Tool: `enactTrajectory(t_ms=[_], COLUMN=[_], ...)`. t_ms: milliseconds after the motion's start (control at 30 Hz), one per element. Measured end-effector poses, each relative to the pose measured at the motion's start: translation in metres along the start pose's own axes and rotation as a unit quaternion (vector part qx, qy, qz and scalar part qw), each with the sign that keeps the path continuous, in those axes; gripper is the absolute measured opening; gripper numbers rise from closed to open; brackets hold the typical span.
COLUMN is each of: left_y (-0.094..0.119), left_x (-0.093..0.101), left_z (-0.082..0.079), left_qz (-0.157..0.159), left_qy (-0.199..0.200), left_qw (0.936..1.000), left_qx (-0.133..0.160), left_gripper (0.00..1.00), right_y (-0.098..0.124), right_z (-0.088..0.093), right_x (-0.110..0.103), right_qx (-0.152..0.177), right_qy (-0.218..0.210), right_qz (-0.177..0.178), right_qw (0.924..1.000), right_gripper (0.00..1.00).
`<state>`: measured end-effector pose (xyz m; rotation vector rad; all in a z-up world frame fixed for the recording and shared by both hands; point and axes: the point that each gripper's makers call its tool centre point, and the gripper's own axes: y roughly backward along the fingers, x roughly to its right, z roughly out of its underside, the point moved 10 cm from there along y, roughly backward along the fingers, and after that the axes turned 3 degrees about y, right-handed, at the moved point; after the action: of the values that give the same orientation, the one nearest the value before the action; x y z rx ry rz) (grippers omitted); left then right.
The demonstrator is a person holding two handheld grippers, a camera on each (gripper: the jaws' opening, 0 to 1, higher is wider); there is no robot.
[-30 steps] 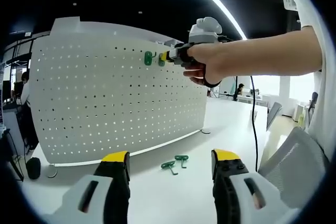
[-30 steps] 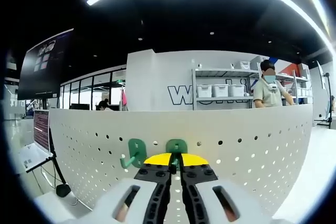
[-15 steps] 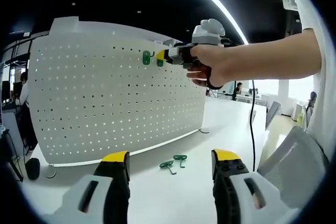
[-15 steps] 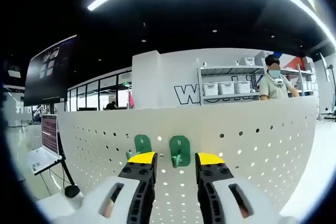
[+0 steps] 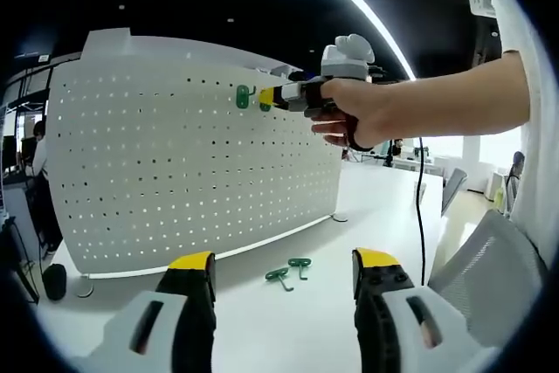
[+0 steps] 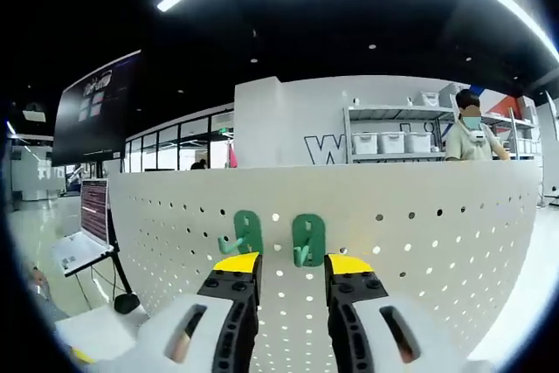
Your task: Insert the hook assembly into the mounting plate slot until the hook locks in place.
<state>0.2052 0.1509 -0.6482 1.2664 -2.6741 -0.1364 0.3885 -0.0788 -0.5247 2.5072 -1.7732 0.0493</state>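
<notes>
Hook seated on the board, right jaws parted

Hook assembly (image 6: 307, 239), green, hangs on the white perforated mounting plate (image 6: 419, 242) just beyond the tips of the right gripper (image 6: 293, 265), whose yellow-tipped jaws stand spread apart with nothing between them. In the right gripper view the hook sits in the gap above the two tips, not touched by either. A second green hook (image 6: 243, 234) hangs on the plate just beside it, to its left in that view. Beyond the plate's top edge stand shelves with white bins (image 6: 389, 141), and a person (image 6: 476, 128) is beside them.

In the left gripper view the left gripper (image 5: 284, 275) has its jaws spread wide, holding nothing, low over the white table (image 5: 288, 321). Two more green hooks (image 5: 291, 271) lie on the table between the jaws and the plate's foot, close together. Higher up, a hand (image 5: 349, 115) holds the right gripper (image 5: 278, 95) at the plate (image 5: 175, 163), near its upper edge, where the two mounted hooks (image 5: 244, 97) show as small green marks.
</notes>
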Motion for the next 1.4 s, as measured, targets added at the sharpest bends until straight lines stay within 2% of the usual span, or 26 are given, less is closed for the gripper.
enactTrajectory(t_ms=[67, 233, 700, 867, 967, 1400], left_y=[0.001, 0.0, 0.002, 0.002, 0.001, 0.002], left_x=[-0.001, 0.0, -0.006, -0.005, -0.005, -0.006], left_z=[0.0, 0.001, 0.001, 0.002, 0.001, 0.002], left_qz=[-0.002, 0.0, -0.014, -0.015, -0.014, -0.018], left_qy=[0.004, 0.003, 0.012, 0.012, 0.014, 0.013], left_qw=[1.0, 1.0, 0.9998, 0.9998, 0.9998, 0.9998], left_qx=[0.001, -0.002, 0.001, -0.003, 0.001, -0.002], left_gripper=[0.65, 0.65, 0.65, 0.65, 0.66, 0.66], right_y=[0.003, 0.011, 0.018, 0.029, 0.036, 0.065], right_z=[0.001, 0.011, 0.017, 0.022, 0.03, 0.05], right_x=[0.003, 0.011, 0.014, 0.014, 0.012, 0.015], right_qx=[0.005, -0.008, -0.005, -0.001, -0.006, -0.013], right_qy=[0.0, -0.008, -0.008, -0.001, 0.018, 0.001], right_qz=[-0.008, -0.05, -0.069, -0.087, -0.099, -0.12], right_qw=[1.0, 0.9987, 0.9976, 0.9962, 0.9949, 0.9927], right_gripper=[0.26, 0.27, 0.31, 0.33, 0.35, 0.4])
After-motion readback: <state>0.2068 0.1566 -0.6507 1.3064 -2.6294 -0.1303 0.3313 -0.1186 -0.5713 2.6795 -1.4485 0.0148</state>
